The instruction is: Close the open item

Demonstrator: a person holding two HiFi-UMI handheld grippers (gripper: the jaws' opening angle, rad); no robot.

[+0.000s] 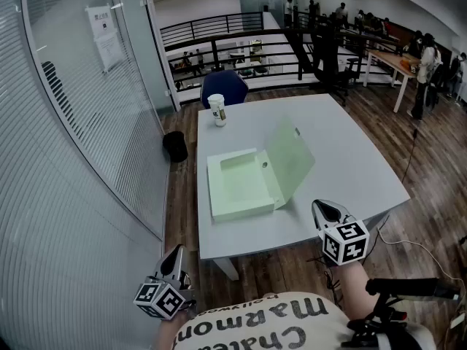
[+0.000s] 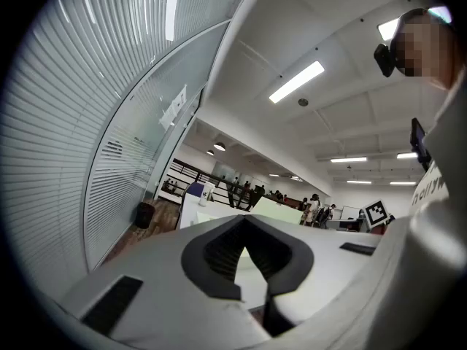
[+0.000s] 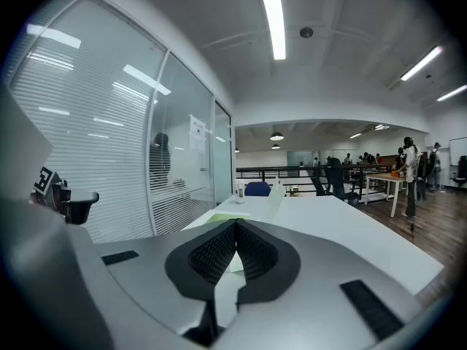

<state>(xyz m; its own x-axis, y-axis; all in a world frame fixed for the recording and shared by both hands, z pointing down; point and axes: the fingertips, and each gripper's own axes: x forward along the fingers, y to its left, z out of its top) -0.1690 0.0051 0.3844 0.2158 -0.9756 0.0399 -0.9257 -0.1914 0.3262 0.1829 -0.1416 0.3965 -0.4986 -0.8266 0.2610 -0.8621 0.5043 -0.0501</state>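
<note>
Green box (image 1: pixel 239 187) open at mid-frame, lid (image 1: pixel 293 159) tilted up on its right.
Cup (image 1: pixel 217 110) stands above it on the table (image 1: pixel 357 159); left claw (image 1: pixel 176 252) and right claw (image 1: pixel 319 205) are pressed together, empty.

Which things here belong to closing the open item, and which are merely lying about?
Belongs: pale green flat box with raised lid; left gripper and right gripper, both shut and empty.
Lying about: white paper cup with dark band; blue chair; black round bin.
</note>
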